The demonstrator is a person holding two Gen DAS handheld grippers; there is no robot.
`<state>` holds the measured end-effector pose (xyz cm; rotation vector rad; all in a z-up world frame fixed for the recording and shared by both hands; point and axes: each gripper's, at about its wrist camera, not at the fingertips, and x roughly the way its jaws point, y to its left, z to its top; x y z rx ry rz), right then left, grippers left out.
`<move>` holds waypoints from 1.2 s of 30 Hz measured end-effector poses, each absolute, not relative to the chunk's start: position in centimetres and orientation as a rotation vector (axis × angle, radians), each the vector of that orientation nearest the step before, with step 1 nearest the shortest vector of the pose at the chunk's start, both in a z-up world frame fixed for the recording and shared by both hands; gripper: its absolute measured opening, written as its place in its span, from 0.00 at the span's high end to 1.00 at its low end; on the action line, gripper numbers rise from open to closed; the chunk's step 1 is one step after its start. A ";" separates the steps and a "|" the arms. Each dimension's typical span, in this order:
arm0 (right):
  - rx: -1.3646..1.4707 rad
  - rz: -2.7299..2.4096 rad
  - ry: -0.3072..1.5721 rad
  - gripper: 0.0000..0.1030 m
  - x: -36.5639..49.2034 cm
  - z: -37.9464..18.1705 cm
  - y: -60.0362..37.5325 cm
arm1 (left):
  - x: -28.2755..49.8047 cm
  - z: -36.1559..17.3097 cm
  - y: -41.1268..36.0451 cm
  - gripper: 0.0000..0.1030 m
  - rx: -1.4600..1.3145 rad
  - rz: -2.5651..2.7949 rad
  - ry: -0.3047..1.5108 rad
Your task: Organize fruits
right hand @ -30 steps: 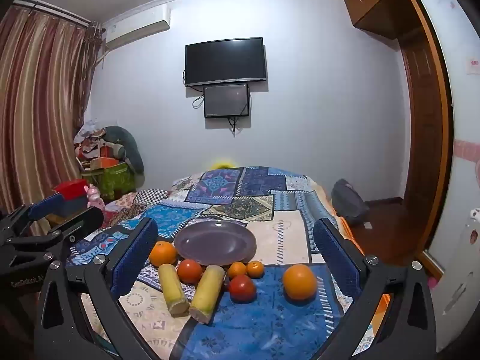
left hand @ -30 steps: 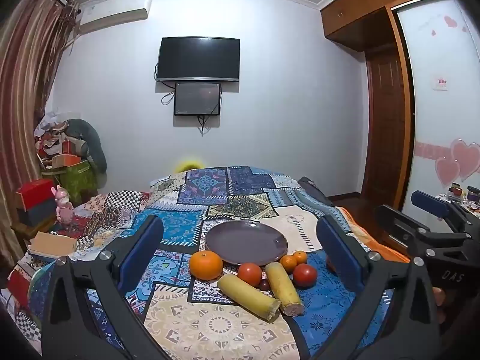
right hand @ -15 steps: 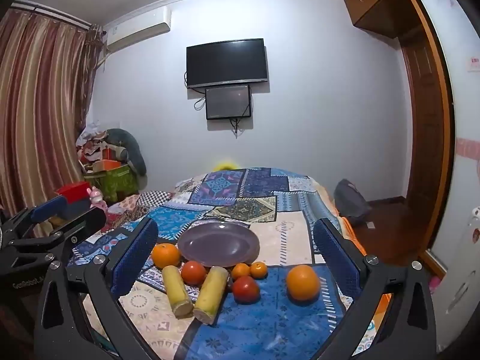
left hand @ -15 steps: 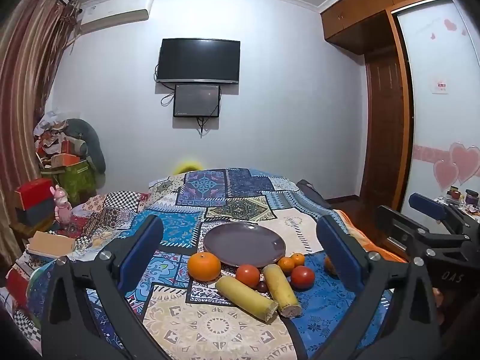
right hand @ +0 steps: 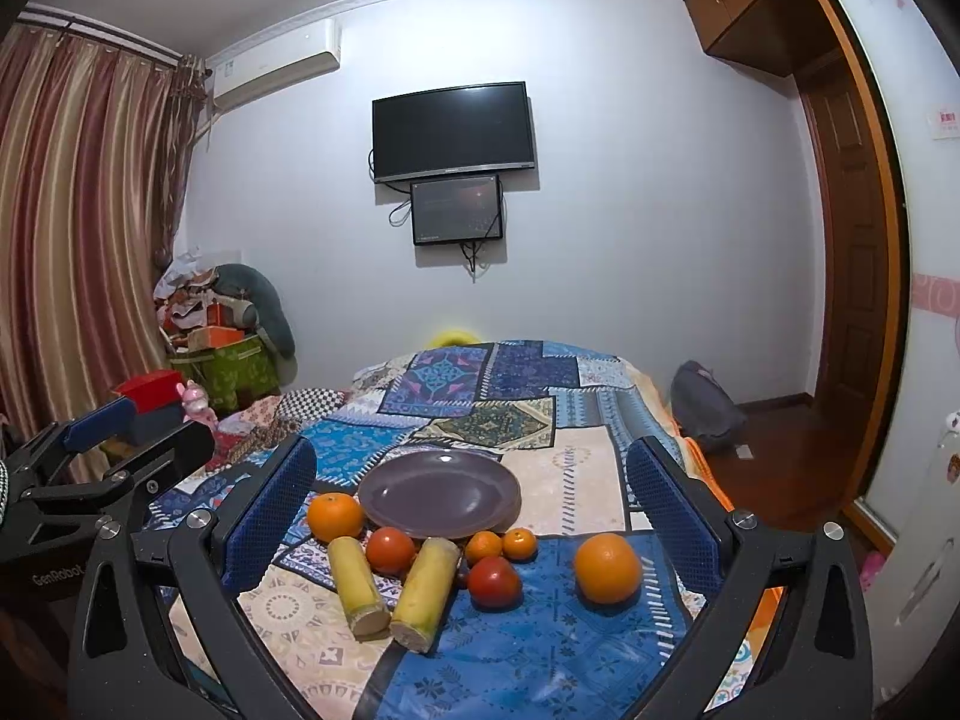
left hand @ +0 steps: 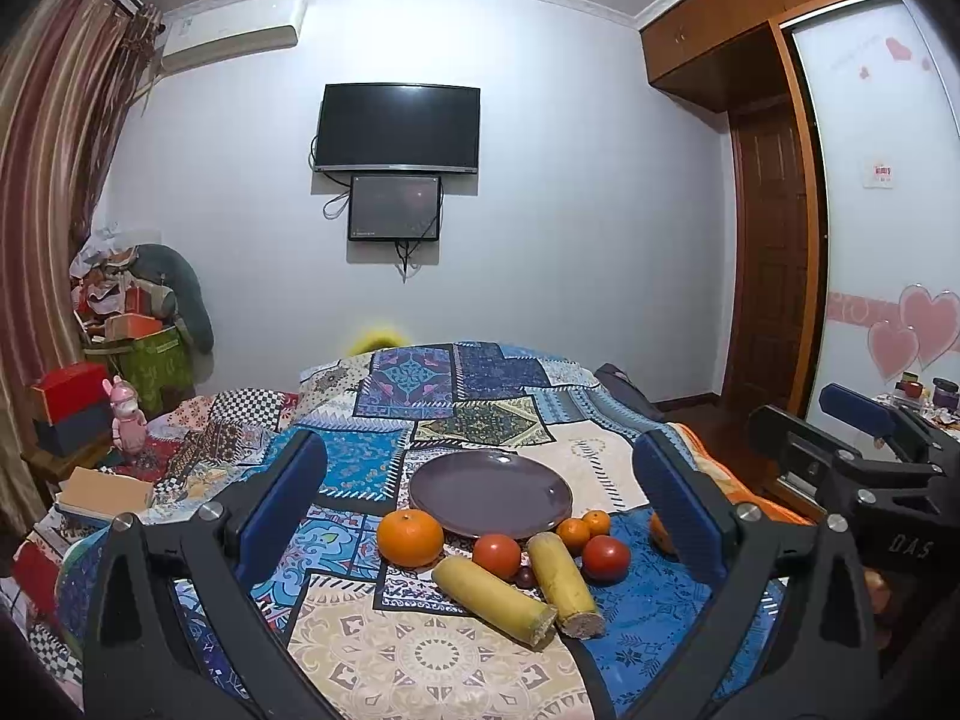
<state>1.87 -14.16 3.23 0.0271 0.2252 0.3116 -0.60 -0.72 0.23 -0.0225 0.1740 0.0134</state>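
An empty purple plate (left hand: 489, 492) (right hand: 440, 493) lies on a patchwork bedspread (left hand: 432, 654). In front of it lie a large orange (left hand: 410, 537) (right hand: 335, 516), two red tomatoes (left hand: 496, 555) (left hand: 606, 558), two small tangerines (left hand: 583, 530), two yellow cane pieces (left hand: 492, 599) (left hand: 563, 583) and a small dark fruit (left hand: 526, 576). A second large orange (right hand: 607, 567) lies apart at the right. My left gripper (left hand: 480, 516) is open and empty, above the near bed. My right gripper (right hand: 471, 522) is open and empty, to its right.
A TV (left hand: 398, 126) and a smaller screen hang on the far wall. Boxes and clutter (left hand: 126, 348) pile up left of the bed. A wooden door (left hand: 771, 252) and wardrobe stand at the right, with a dark bag (right hand: 705, 402) on the floor.
Both views have drifted slightly; the fruit sits a little lower and nearer in frame. Nothing on the bed has moved and both grippers stay open.
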 end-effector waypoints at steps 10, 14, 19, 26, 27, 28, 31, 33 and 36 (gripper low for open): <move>0.033 0.317 0.221 0.00 1.7 3.3 -14.1 | -0.9 -0.1 -0.9 0.00 -0.022 0.017 0.164; 0.034 0.318 0.220 0.00 1.7 3.3 -14.2 | -0.9 -0.1 -0.8 0.00 -0.023 0.016 0.163; 0.034 0.317 0.220 0.00 1.7 3.3 -14.2 | -1.0 0.0 -0.6 0.00 -0.030 0.019 0.163; 0.036 0.317 0.215 0.00 1.6 3.3 -14.2 | -0.9 0.1 -0.3 0.00 -0.035 0.021 0.165; 0.038 0.319 0.217 0.00 1.7 3.4 -14.2 | -0.9 0.2 -0.3 0.00 -0.036 0.021 0.164; 0.039 0.320 0.216 0.00 1.7 3.4 -14.2 | -0.9 0.2 -0.3 0.00 -0.036 0.020 0.164; 0.041 0.318 0.215 0.00 1.6 3.4 -14.2 | -0.9 0.3 -0.3 0.00 -0.037 0.019 0.164; 0.041 0.318 0.215 0.00 1.6 3.4 -14.2 | -0.9 0.3 -0.3 0.00 -0.038 0.018 0.163; 0.040 0.319 0.215 0.00 1.6 3.4 -14.2 | -0.9 0.2 -0.3 0.00 -0.038 0.018 0.166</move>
